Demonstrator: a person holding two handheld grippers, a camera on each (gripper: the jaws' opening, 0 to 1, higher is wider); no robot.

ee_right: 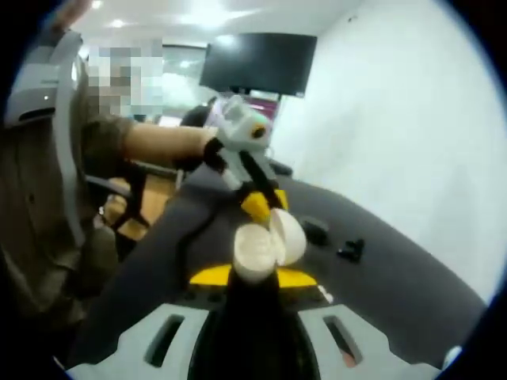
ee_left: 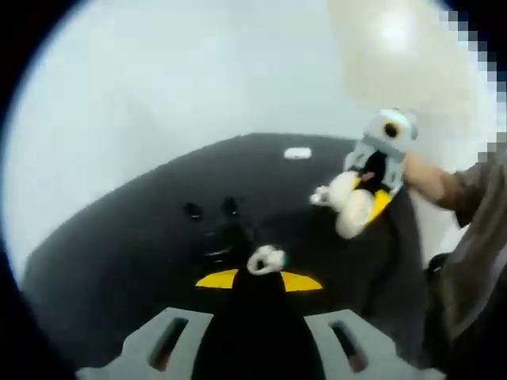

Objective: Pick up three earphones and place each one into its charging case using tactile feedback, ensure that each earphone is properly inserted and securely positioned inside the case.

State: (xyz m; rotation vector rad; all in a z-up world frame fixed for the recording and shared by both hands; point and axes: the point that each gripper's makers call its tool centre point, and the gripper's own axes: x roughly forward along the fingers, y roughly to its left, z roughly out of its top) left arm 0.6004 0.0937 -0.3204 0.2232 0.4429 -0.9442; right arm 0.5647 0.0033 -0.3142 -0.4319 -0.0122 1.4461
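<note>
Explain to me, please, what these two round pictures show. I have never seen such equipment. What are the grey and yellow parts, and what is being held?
A person holds a hand tool with two jaws in each hand; a camera rides on each tool, looking forward along its jaws. In the left gripper view, the left gripper pinches a small white earphone; the other tool, the right gripper, comes in from the right. In the right gripper view, the right gripper holds an open white charging case, and the left gripper shows behind it. Below is a black table with some small dark objects and a white item farther off, too blurred to name.
</note>
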